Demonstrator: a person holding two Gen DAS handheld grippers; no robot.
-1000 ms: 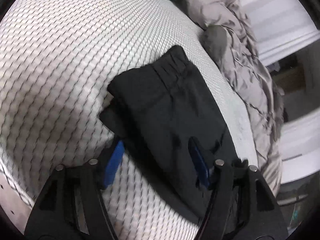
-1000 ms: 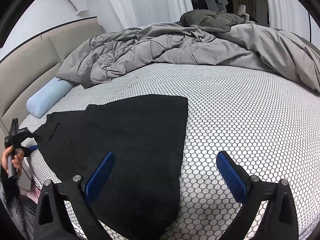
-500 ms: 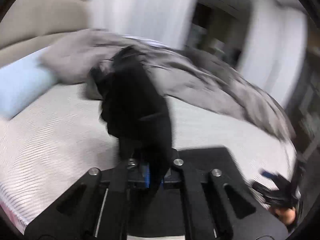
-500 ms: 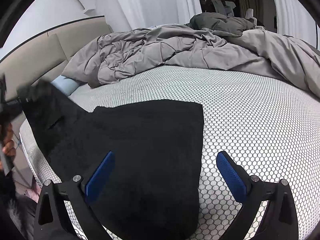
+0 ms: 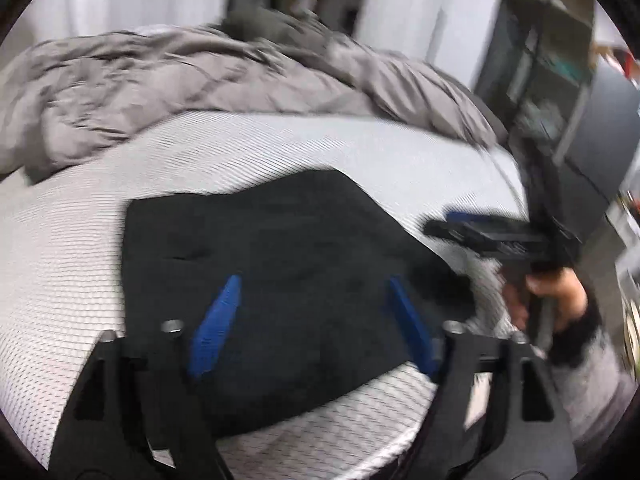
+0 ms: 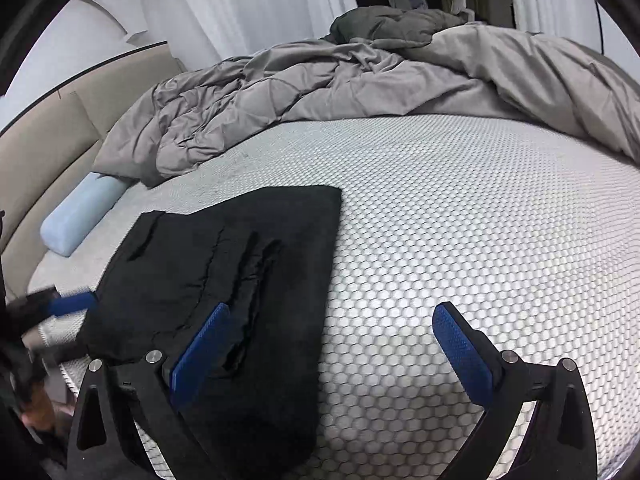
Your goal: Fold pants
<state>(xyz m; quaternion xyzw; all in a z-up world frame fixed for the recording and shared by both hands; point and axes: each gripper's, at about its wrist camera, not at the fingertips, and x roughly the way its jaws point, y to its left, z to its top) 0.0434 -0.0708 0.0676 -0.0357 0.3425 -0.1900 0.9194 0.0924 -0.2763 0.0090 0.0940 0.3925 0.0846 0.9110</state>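
Observation:
The black pants (image 5: 288, 264) lie folded flat on the white honeycomb mattress (image 5: 64, 240), near its front edge. My left gripper (image 5: 316, 320) is open and empty, just above the near part of the pants. In the right wrist view the pants (image 6: 224, 264) lie at lower left, with the waistband part laid on top. My right gripper (image 6: 332, 344) is open and empty, its left finger (image 6: 200, 352) over the pants' near right part. The right gripper also shows in the left wrist view (image 5: 492, 236), and the left gripper in the right wrist view (image 6: 60, 304), beside the pants' left edge.
A crumpled grey duvet (image 6: 360, 92) covers the far half of the bed. A light blue bolster (image 6: 80, 216) lies at the left by the beige headboard (image 6: 44, 148). White curtains (image 6: 248, 4) hang behind. Dark shelving (image 5: 568, 92) stands right of the bed.
My left gripper, shut on the pants' end and lifting it half a second ago, has laid it over the rest and opened. The right gripper stayed open and hardly moved.

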